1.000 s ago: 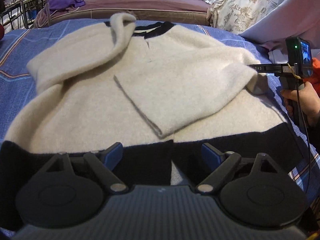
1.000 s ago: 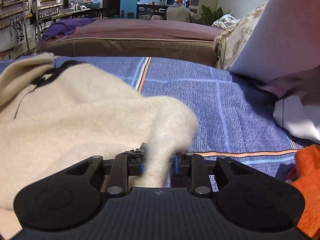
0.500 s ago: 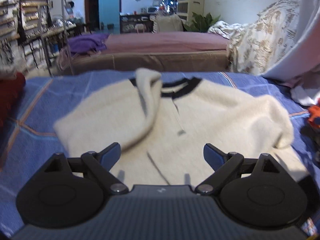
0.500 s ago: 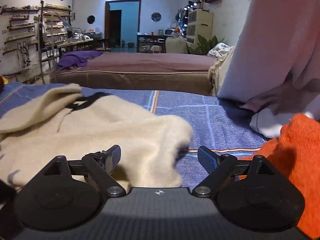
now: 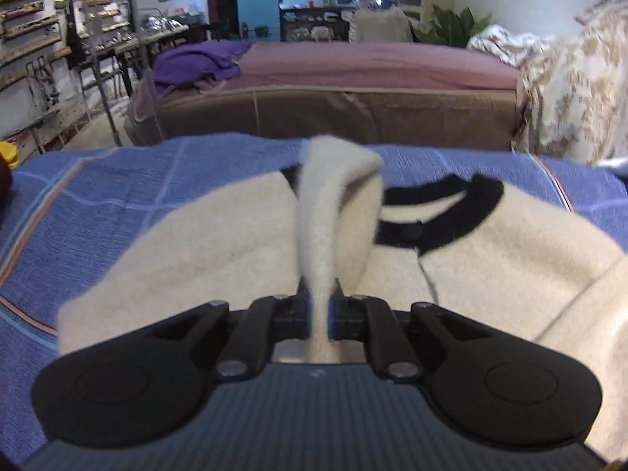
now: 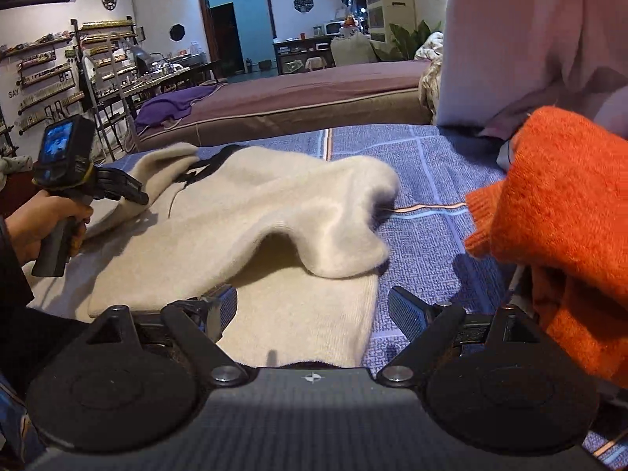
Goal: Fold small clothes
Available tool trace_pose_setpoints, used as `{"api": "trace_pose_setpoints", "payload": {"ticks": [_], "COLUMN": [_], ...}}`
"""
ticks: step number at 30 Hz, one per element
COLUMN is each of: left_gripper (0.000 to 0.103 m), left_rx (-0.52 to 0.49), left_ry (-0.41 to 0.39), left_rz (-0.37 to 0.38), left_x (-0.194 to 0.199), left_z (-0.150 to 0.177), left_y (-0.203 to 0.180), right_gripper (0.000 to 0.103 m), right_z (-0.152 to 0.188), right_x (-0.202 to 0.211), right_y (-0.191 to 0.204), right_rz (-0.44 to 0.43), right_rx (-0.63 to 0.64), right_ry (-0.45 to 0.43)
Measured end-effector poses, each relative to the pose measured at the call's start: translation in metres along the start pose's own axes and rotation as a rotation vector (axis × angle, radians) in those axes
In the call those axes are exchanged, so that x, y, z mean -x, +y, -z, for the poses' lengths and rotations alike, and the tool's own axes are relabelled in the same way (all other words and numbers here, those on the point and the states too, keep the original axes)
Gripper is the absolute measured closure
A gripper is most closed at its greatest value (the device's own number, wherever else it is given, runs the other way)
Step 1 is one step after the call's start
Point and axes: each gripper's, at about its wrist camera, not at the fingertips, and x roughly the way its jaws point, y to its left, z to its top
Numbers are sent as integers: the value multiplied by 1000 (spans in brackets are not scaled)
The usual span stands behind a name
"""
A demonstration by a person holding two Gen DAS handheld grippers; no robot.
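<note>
A cream knit sweater (image 5: 196, 243) with a black collar (image 5: 447, 219) lies spread on the blue bedcover (image 5: 117, 180). My left gripper (image 5: 318, 310) is shut on a raised fold of the sweater's sleeve (image 5: 325, 212). In the right wrist view the sweater (image 6: 251, 212) lies with its right sleeve folded over the body. My right gripper (image 6: 312, 308) is open and empty, just above the sweater's lower edge. The left gripper (image 6: 98, 186) shows there at the left, pinching the cream cloth.
An orange knit garment (image 6: 557, 219) lies at the right, close to my right gripper. Pink and patterned bedding (image 5: 569, 90) is piled at the far right. A second bed with a purple cloth (image 5: 196, 62) stands behind. Shelves line the left wall.
My left gripper has moved forward to the left sleeve and shut on it. My right gripper has let go of the right sleeve, opened and drawn back.
</note>
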Motion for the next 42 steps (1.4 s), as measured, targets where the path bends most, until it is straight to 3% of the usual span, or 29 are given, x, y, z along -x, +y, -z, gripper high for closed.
{"api": "trace_pose_setpoints", "payload": {"ticks": [4,7,10,13,14,15,17,18,21,23,25,26,27,31,32,34,36,39,42], "left_gripper": [96,98,98,90,72,44,16,13,13,13,16,34,60,81,89,91,92,92,92], "left_rx": [116,176,211,216,216,213,180,157,81,28,-8,-15,-20,-58,-58,9,55,94,141], "left_ry": [-127,-205,-181,-117,-111,-110,-119,-107,-72,-61,3,37,67,133,121,91,-9,-158,-222], "left_rz": [-76,-226,-325,-255,-225,-191,-115,-62,34,18,26,40,58,57,59,87,84,-33,-206], "left_x": [49,84,104,114,116,120,119,113,85,65,39,28,18,-14,-16,-5,17,61,96], "left_z": [-14,-16,-6,9,15,21,29,30,27,24,18,16,14,14,14,12,9,3,6], "left_y": [66,119,162,174,171,164,142,129,90,69,53,48,45,32,32,42,56,87,130], "right_gripper": [0,0,0,0,0,0,0,0,0,0,0,0,0,0,0,0,0,0,0], "right_z": [2,4,5,5,5,5,4,4,4,5,6,8,9,16,17,17,17,15,14], "right_x": [-3,-14,-17,-21,-22,-23,-21,-20,-17,-13,-9,-8,-7,-8,-9,-10,-10,-11,-13], "right_y": [-1,4,14,26,29,31,33,34,34,29,25,22,20,9,7,5,5,9,14], "right_rz": [-29,-68,-108,-129,-133,-136,-141,-142,-134,-123,-106,-99,-91,-57,-52,-50,-50,-63,-86], "right_rx": [-67,-86,-87,-52,-44,-44,-46,-41,-30,-37,-44,-48,-51,-75,-86,-101,-102,-96,-91], "right_ry": [-21,6,7,13,17,22,24,24,24,26,29,31,35,61,68,73,69,63,62]}}
